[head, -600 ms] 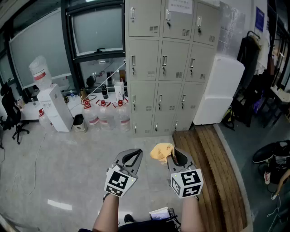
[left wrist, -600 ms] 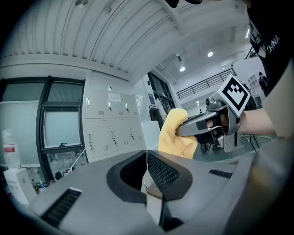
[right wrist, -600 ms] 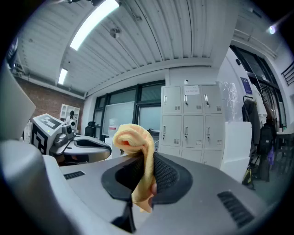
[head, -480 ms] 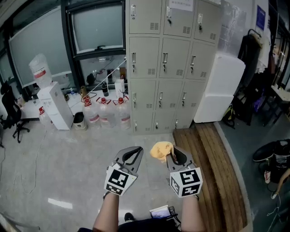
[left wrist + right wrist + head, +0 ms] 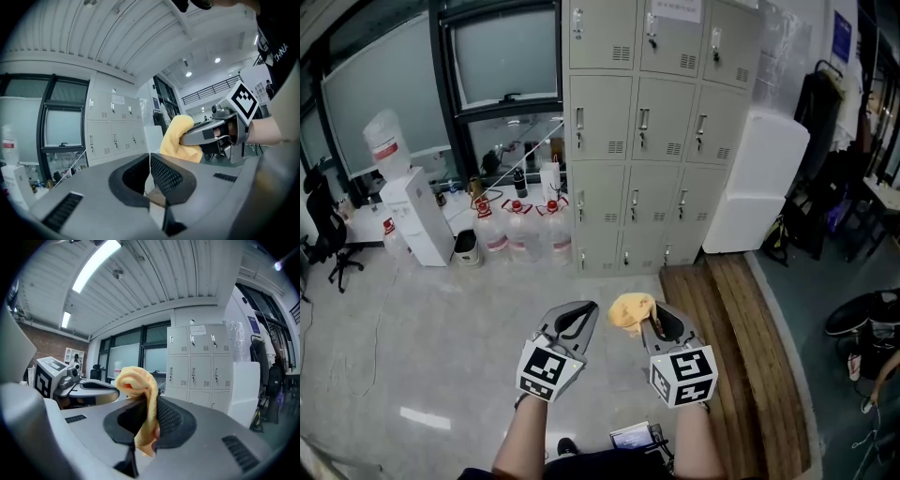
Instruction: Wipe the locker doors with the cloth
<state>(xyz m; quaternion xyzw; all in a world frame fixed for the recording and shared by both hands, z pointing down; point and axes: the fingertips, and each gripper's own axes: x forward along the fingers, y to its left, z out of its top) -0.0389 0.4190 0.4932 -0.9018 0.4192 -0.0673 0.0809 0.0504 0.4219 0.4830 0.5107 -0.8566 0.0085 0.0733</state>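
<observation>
Right gripper (image 5: pixel 659 325) is clamping the yellow cloth (image 5: pixel 633 312), jaws pinched on a fold, with the bunched end sticking out past the tips. Left gripper (image 5: pixel 573 324) is carrying nothing, jaws pressed together.

Both are hovering side by side low in the head view, well apart from the locker bank (image 5: pixel 652 141) standing ahead. The cloth isn't touching any door.

Room to move:
- Open tiled floor (image 5: pixel 422 347) is lying between the grippers and the lockers, widest on the left.
- The right side is tighter. A low wooden platform (image 5: pixel 727 337) is running from the locker base toward the person, and a white cabinet (image 5: pixel 755 183) is standing just beside the lockers' right edge.
- Left of the lockers, water jugs (image 5: pixel 520 239) are lining the base. A water dispenser (image 5: pixel 414 217) is sitting further left and an office chair (image 5: pixel 323 234) at the far edge.

The head view isn't showing the jaw contact. The right gripper view is showing the cloth pinched between the pads with a tail hanging below. The left gripper view is showing the right gripper side-on, cloth bulging out front.
</observation>
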